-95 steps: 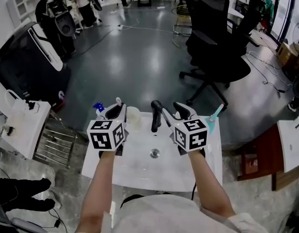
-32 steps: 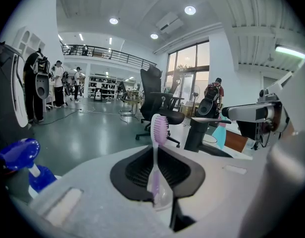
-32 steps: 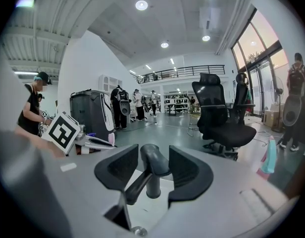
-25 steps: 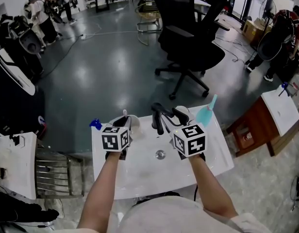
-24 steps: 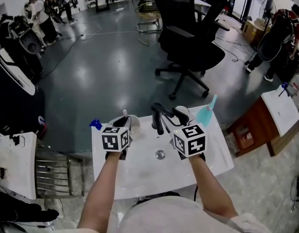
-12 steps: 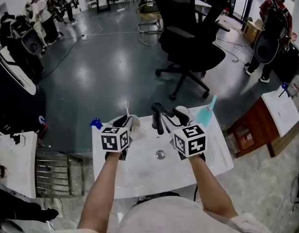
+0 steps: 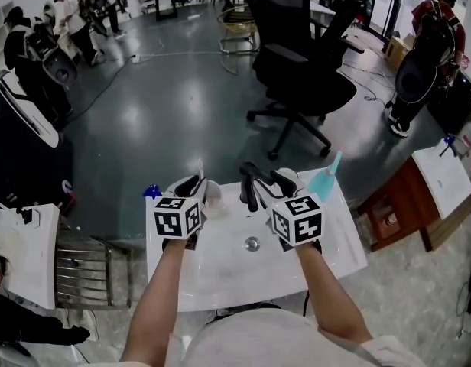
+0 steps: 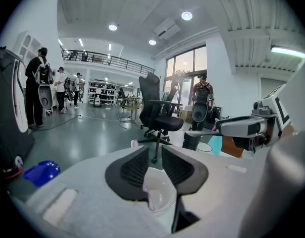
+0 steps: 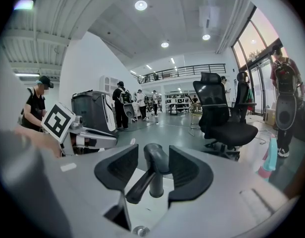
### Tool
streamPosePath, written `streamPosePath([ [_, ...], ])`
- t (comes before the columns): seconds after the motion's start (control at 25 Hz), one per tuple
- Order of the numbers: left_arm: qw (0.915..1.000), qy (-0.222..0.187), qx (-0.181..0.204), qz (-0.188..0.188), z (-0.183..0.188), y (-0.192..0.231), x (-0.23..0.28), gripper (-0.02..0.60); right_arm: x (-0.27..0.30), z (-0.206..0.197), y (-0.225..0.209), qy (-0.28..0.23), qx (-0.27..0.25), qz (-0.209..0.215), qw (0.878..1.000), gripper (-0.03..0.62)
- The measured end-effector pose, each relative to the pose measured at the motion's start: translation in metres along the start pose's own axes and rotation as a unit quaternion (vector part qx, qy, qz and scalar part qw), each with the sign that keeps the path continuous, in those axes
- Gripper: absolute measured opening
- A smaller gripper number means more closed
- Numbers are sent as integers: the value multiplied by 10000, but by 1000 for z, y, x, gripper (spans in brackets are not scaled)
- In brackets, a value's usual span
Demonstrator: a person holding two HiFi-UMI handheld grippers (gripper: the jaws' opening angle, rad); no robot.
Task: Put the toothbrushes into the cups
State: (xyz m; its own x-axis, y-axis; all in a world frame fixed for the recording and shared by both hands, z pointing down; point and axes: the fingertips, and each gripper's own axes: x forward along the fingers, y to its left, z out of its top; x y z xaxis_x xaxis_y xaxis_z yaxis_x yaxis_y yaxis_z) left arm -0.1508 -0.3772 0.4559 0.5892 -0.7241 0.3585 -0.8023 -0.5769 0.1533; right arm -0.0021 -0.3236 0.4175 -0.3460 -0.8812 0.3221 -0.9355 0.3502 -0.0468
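A white cup (image 7: 212, 194) stands on the far left ledge of the white basin (image 7: 220, 262). A pale toothbrush (image 7: 201, 168) with a pink head (image 8: 134, 143) stands in the cup (image 8: 160, 195), and its lilac handle end shows inside. My left gripper (image 7: 194, 185) hovers just behind the cup with a narrow gap between its jaws. The brush sits beyond the tips (image 8: 155, 152). My right gripper (image 7: 285, 186) is open and holds nothing, with the black tap (image 9: 155, 170) in front of it. A second white cup (image 7: 288, 176) stands past it.
A teal item (image 7: 325, 179) with a thin top stands at the basin's far right corner. A blue object (image 7: 151, 191) lies off the left corner. A black office chair (image 7: 297, 67) is beyond, a metal rack (image 7: 82, 270) to the left and a wooden cabinet (image 7: 396, 212) to the right.
Over the last second the toothbrush tip has swung farther from my left gripper, over the cup. That gripper has edged slightly left. My right gripper has held still.
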Motion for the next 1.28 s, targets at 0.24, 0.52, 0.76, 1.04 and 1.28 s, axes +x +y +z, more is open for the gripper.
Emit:
streamPosePath([
  [0.24, 9997, -161, 186, 72, 19, -6, -10, 59, 1, 6, 0, -54, -28, 56, 10000, 196],
  [0.52, 9986, -364, 303, 240, 35, -7, -26, 21, 4, 12, 1, -67, -112, 161, 9998, 196],
  [0.76, 9973, -545, 326, 381, 51, -5, -37, 5, 9, 21, 3, -108, -177, 256, 9995, 196],
  [1.04, 9968, -567, 375, 416, 54, -4, -45, 5, 11, 25, 10, -155, -183, 292, 9993, 196],
  [1.28, 9973, -513, 423, 309, 51, -5, -46, 4, 8, 24, 14, -163, -173, 193, 9995, 196],
])
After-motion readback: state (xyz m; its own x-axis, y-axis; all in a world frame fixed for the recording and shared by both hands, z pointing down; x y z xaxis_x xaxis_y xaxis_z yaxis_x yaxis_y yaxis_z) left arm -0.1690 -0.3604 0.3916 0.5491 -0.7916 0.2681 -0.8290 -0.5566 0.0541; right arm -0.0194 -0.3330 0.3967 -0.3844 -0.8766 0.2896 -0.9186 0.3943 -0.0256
